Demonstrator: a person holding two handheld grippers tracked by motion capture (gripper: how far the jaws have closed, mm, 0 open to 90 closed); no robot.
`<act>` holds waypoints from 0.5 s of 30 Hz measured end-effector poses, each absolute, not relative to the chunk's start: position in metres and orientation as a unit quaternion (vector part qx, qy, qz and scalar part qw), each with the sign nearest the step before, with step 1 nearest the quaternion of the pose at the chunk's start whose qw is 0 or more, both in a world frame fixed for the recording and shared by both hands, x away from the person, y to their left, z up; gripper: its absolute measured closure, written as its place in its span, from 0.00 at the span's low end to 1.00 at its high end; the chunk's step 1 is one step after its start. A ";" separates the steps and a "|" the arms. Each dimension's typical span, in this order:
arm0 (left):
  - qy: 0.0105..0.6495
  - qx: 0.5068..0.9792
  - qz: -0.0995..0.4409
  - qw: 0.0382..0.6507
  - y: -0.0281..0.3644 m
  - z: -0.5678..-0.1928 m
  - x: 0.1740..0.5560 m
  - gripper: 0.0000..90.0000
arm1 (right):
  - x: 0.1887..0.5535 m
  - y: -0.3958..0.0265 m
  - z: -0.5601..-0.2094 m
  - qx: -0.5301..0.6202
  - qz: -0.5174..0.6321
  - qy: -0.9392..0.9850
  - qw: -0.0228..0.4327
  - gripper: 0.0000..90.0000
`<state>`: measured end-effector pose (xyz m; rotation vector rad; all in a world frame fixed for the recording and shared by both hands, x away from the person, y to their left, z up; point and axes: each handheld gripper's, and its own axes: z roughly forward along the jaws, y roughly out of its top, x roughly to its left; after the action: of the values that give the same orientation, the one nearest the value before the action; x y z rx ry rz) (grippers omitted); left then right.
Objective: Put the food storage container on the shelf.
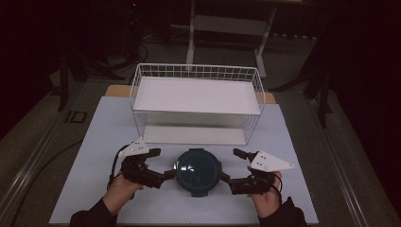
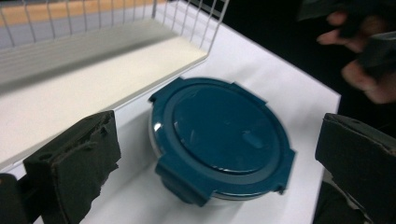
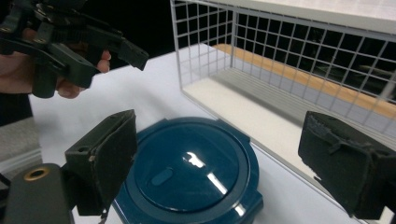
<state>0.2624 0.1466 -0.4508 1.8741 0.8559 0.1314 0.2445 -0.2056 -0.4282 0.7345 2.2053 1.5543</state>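
Observation:
A round dark teal container with a clip-on lid sits on the white table, just in front of the wire rack. My left gripper stands open at its left side, and my right gripper stands open at its right side. In the left gripper view the container lies between and beyond the spread jaws of the left gripper, apart from both pads. The right gripper view has the container low between the wide jaws of the right gripper. Nothing is held.
A white wire rack with a flat white top shelf and a white base board stands behind the container, its front open. The white table has free room left and right. Dark floor and a stand lie beyond.

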 end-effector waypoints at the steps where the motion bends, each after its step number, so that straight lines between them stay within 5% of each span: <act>1: 0.380 0.774 0.026 0.505 0.147 -0.458 0.271 0.00 | 0.244 -0.206 -0.430 0.266 0.547 0.776 0.168 0.12; 15: 0.487 0.717 -0.143 0.477 0.152 -0.492 0.296 0.00 | 0.241 -0.198 -0.437 0.271 0.532 0.784 0.169 0.11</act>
<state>0.2956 0.1523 -0.4924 1.7517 1.1893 -0.3504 0.2405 -0.1980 -0.4370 0.7711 2.2283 1.5133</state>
